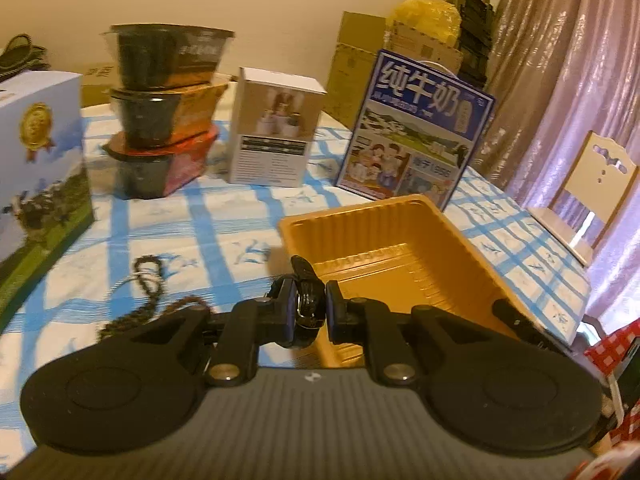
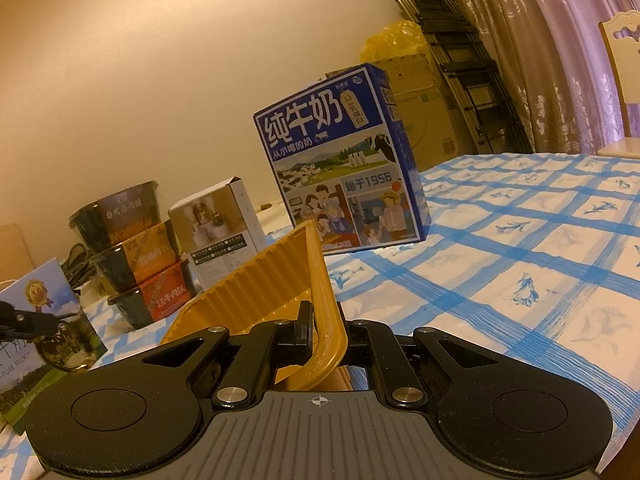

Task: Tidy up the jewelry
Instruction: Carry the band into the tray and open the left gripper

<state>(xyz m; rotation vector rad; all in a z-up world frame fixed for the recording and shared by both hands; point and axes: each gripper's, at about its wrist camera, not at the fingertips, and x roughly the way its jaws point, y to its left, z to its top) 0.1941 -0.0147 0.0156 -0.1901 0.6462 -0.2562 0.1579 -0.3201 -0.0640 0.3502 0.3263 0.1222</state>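
Left gripper (image 1: 308,308) clamped on black bracelet (image 1: 306,280); right gripper (image 2: 326,330) fully shut on gold tray (image 2: 320,280) rim. At 12 o'clock, milk box (image 2: 340,160) reading "纯牛奶", "1956".

The left hand-held gripper (image 1: 310,308) pinches a glossy black bracelet (image 1: 307,300) above the near wall of the yellow tray (image 1: 404,216). A dark beaded necklace (image 1: 148,296) lies on the checked worktop (image 1: 192,232), left of the tray.

free: cloth right of blue milk carton (image 2: 340,160) | blocked: stacked bowls (image 1: 160,112), white box (image 1: 276,128)
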